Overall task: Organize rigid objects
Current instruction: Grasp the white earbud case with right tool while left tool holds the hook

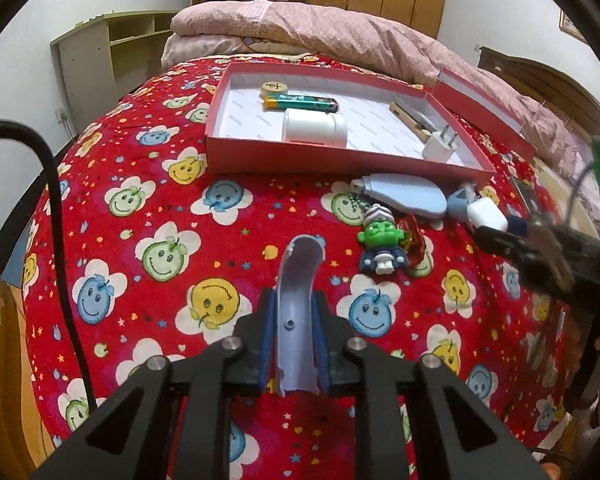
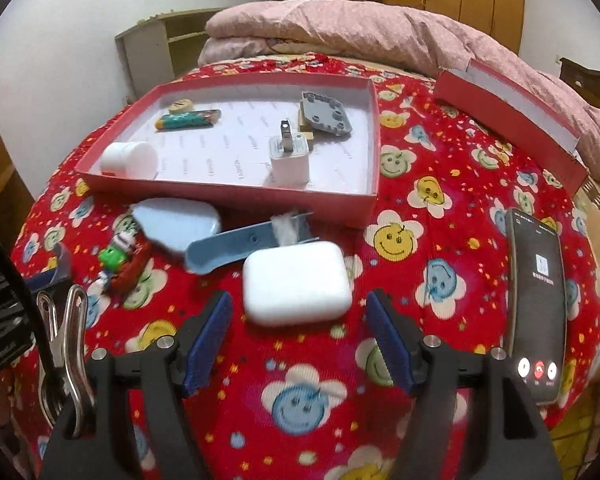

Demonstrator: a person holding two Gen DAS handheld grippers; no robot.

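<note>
My left gripper point(image 1: 296, 308) is shut on a curved pale-blue plastic piece point(image 1: 300, 276) that sticks out forward over the bedspread. In the right wrist view my right gripper point(image 2: 300, 304) stands open around the near end of a white earbud case point(image 2: 296, 280), and its pads are clear of the case on both sides. Beyond the case lie a second blue curved piece point(image 2: 240, 244), a pale-blue oval case point(image 2: 176, 224) and a green figurine point(image 2: 118, 258). The red box point(image 2: 228, 196) holds a white jar point(image 2: 130, 160), a charger plug point(image 2: 290, 158), a teal lighter point(image 2: 188, 119) and a grey plate point(image 2: 326, 114).
A phone point(image 2: 536, 300) with a lit screen lies at the right of the bedspread. The red box lid point(image 2: 512, 120) lies at the back right against a pink quilt point(image 2: 360, 28). A black cable point(image 1: 56, 208) hangs at the left. A shelf point(image 1: 112, 64) stands by the wall.
</note>
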